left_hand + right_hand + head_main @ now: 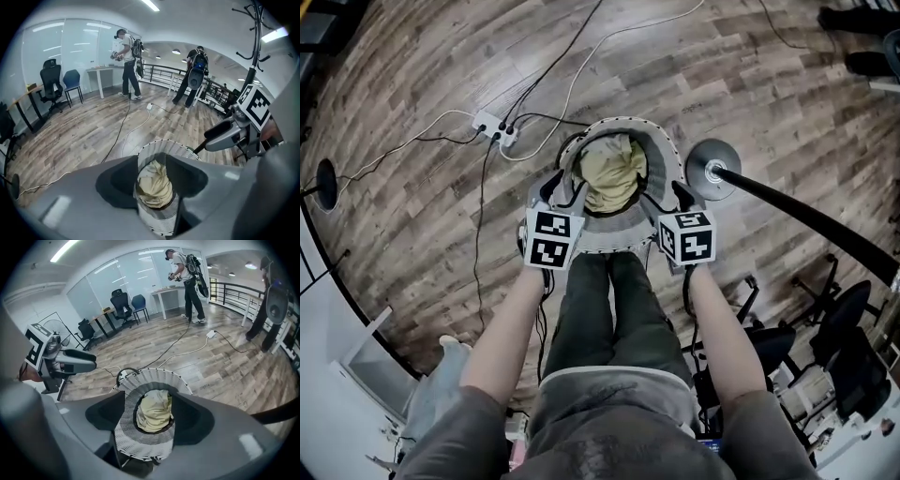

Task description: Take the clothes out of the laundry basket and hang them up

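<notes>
Claw [149, 400] spread, basket [145, 446] below — cloth [152, 411] inside
</notes>
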`<state>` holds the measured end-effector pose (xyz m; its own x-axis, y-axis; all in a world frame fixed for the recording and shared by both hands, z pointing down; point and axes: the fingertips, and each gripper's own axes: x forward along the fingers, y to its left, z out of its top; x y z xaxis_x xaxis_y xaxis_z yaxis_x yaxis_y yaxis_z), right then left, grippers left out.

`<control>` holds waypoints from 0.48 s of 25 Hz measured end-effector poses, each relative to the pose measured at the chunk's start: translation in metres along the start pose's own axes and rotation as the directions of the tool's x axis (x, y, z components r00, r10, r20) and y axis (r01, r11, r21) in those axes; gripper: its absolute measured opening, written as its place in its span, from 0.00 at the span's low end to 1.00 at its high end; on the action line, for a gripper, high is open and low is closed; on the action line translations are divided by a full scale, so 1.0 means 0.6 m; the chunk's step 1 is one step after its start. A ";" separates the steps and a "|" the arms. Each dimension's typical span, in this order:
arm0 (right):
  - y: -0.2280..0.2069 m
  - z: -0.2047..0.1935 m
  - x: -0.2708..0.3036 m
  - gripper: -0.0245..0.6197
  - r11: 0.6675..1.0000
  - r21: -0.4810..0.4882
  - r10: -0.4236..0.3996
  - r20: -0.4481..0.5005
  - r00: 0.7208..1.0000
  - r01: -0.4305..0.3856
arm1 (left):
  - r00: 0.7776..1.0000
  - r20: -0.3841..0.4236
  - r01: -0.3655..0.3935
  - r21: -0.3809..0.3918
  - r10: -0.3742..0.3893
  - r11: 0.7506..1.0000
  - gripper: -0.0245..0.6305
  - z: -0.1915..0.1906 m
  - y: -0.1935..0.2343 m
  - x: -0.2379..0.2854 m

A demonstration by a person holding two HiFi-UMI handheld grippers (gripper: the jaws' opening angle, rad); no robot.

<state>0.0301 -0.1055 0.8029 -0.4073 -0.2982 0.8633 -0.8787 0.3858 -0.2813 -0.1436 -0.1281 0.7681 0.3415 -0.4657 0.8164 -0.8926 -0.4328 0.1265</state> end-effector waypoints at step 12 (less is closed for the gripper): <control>-0.075 -0.090 0.198 0.56 1.000 0.019 0.001 -0.087 0.996 0.000 | 0.985 -0.160 0.050 -0.063 -0.060 0.997 0.33 -0.161 -0.003 0.203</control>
<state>0.0346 -0.1110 0.9404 -0.3850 -0.2202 0.8962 -0.8833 0.3693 -0.2887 -0.1288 -0.1094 0.9216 0.3426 -0.3093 0.8871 -0.8910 -0.4063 0.2025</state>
